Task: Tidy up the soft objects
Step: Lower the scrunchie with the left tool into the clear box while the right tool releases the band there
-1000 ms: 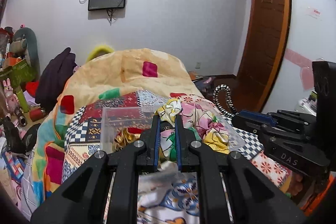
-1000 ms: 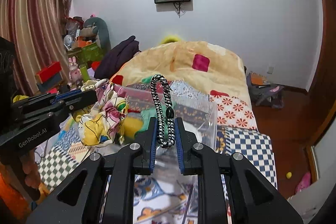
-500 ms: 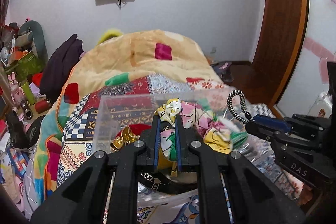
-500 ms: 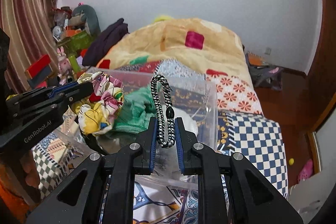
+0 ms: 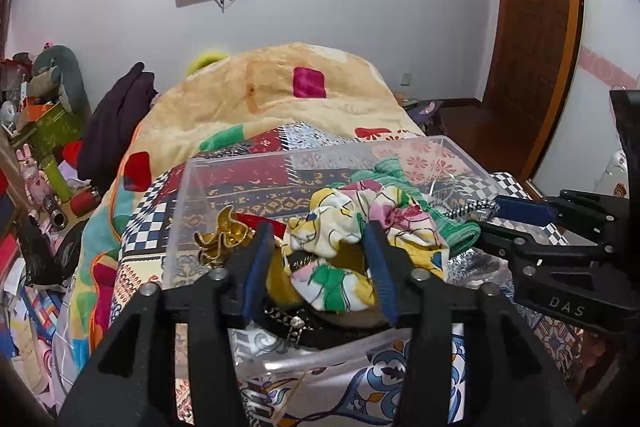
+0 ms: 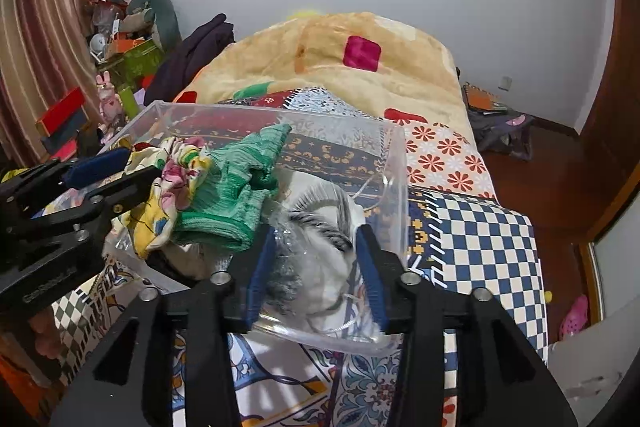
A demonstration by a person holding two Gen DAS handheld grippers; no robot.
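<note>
A clear plastic bin (image 5: pixel 192 195) sits on the bed and holds several soft items. My left gripper (image 5: pixel 320 251) is open over the bin; the floral scrunchie (image 5: pixel 340 247) lies loose between its fingers on the pile. A green knit cloth (image 6: pixel 232 187) lies beside it, and a gold scrunchie (image 5: pixel 222 237) at the bin's left. My right gripper (image 6: pixel 316 259) is open over the bin's right end (image 6: pixel 400 187). The black-and-white braided hair tie (image 6: pixel 320 207) lies blurred below it; it also shows in the left wrist view (image 5: pixel 468 210).
The bin rests on a patchwork quilt (image 6: pixel 472 235) with a tan blanket (image 5: pixel 300 95) heaped behind. Toys and boxes (image 5: pixel 44 131) crowd the left side. A wooden door (image 5: pixel 532 47) and floor clutter (image 6: pixel 500 123) are on the right.
Both grippers lowered over the bin and opened. The floral scrunchie and the braided hair tie dropped out of the fingers into the bin.
</note>
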